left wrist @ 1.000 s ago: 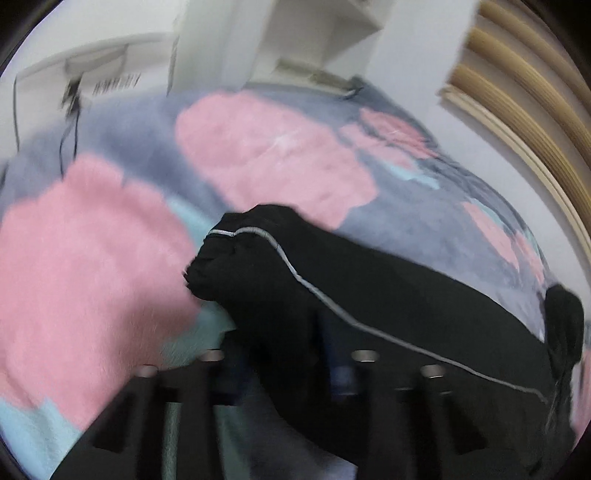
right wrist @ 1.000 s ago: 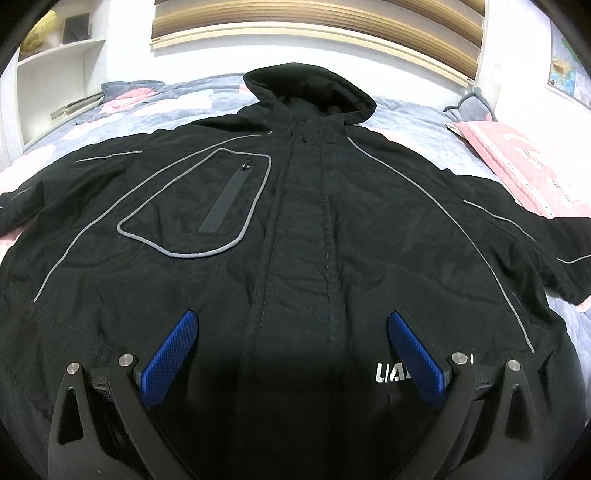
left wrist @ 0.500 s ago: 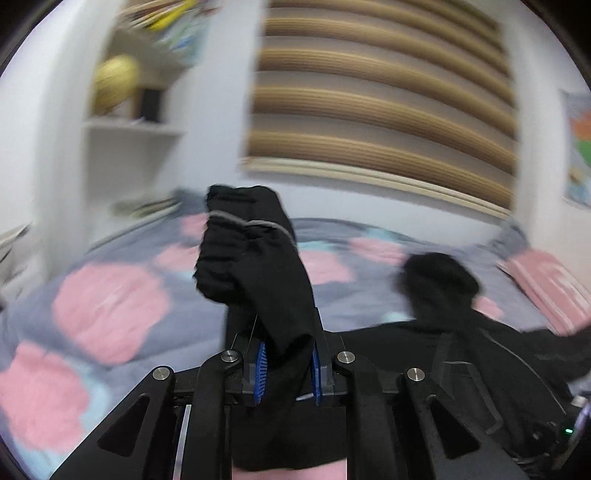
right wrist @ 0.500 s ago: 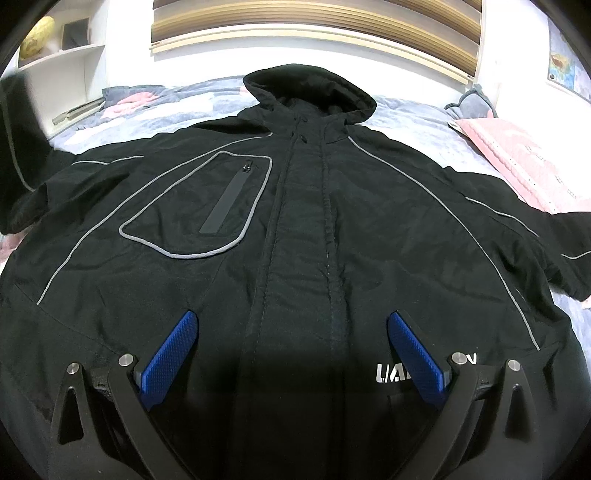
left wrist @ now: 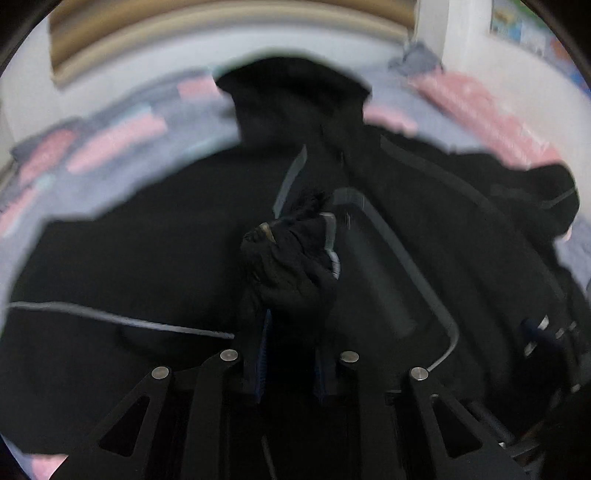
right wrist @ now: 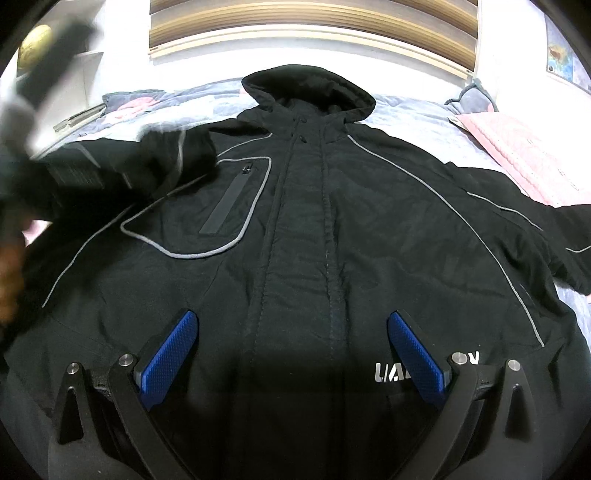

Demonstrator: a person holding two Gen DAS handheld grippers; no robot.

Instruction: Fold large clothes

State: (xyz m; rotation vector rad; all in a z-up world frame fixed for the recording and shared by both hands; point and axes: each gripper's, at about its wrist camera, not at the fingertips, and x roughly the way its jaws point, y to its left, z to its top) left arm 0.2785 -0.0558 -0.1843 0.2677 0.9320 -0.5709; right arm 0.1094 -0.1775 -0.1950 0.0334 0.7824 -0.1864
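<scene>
A large black hooded jacket [right wrist: 303, 229] with grey piping lies front up on the bed, hood at the far end. My left gripper [left wrist: 291, 354] is shut on the cuff of the jacket's left sleeve [left wrist: 291, 258] and holds it above the chest pocket [left wrist: 388, 280]. In the right wrist view the sleeve cuff [right wrist: 173, 155] shows blurred over the jacket's upper left chest. My right gripper [right wrist: 291, 354] is open and empty, low over the jacket's hem near the white lettering [right wrist: 399, 369]. The other sleeve [right wrist: 535, 221] lies spread out to the right.
The bed has a grey and pink blanket [right wrist: 166, 103]. A pink pillow [right wrist: 524, 155] lies at the right, with a grey one [right wrist: 472, 98] behind it. A wooden slatted headboard [right wrist: 314, 22] and white wall stand beyond. A white shelf [right wrist: 77, 114] is at the left.
My left gripper has lifted the sleeve cuff off the blanket and swung it right, over the jacket's chest. My right gripper has stayed open and still.
</scene>
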